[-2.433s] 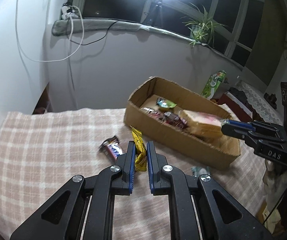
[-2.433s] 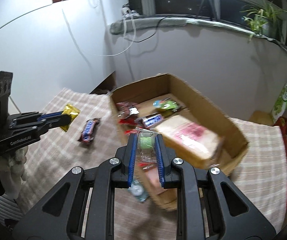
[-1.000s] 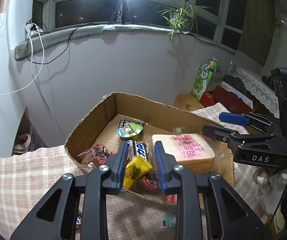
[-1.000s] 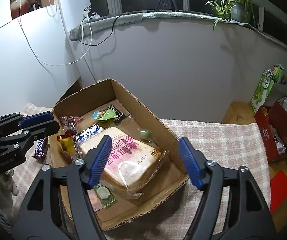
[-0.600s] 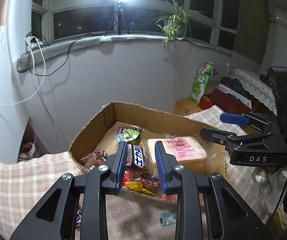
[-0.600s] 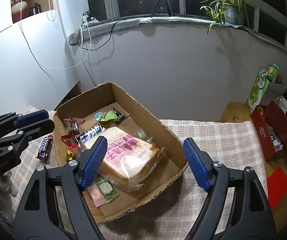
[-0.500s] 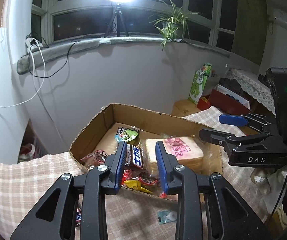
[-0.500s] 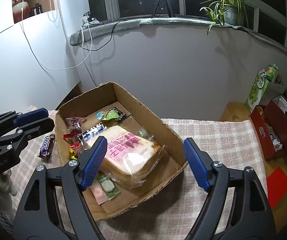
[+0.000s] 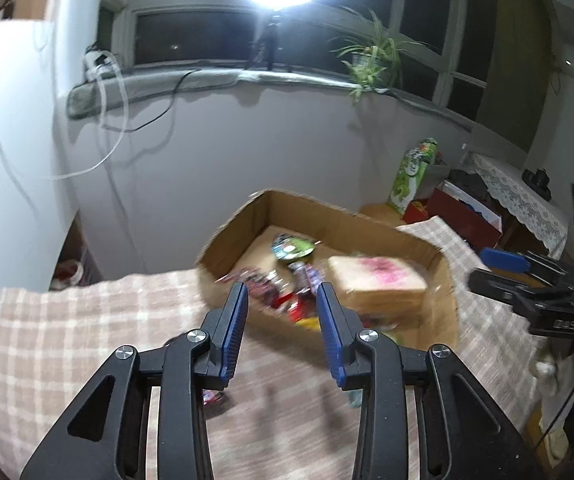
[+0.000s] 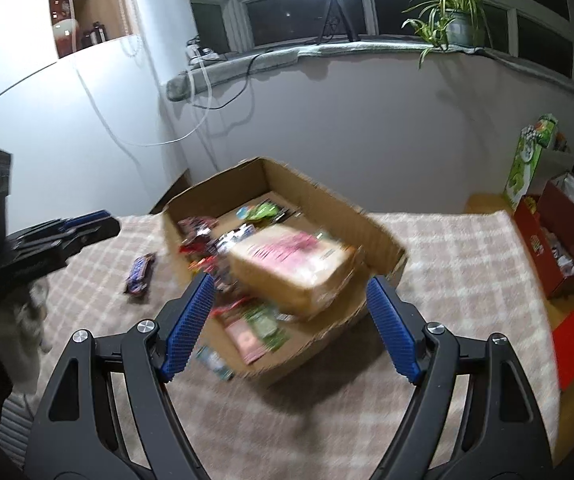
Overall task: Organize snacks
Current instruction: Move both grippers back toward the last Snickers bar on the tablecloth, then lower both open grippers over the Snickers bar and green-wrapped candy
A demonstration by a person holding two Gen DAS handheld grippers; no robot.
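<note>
An open cardboard box (image 9: 351, 220) (image 10: 327, 196) sits on a checked cloth and holds a wrapped bread loaf (image 9: 375, 278) (image 10: 291, 264), a green packet (image 9: 293, 248) and several small snacks. My left gripper (image 9: 283, 300) is open and empty, above the cloth just short of the box's near-left wall. My right gripper (image 10: 291, 292) is wide open and empty, above the box's near corner. A chocolate bar (image 10: 139, 274) lies on the cloth left of the box. A small teal packet (image 10: 215, 362) lies by the box's front wall.
The checked cloth (image 9: 67, 328) (image 10: 467, 260) covers the table. A white wall rises close behind the box. A green carton (image 10: 527, 160) and a red box (image 10: 559, 248) stand off the table's right side. The other gripper shows in each view.
The yellow snack left my left gripper and lies in the box. Both grippers have drawn back from the box, the left one toward the left. The right gripper dropped its clear packet earlier.
</note>
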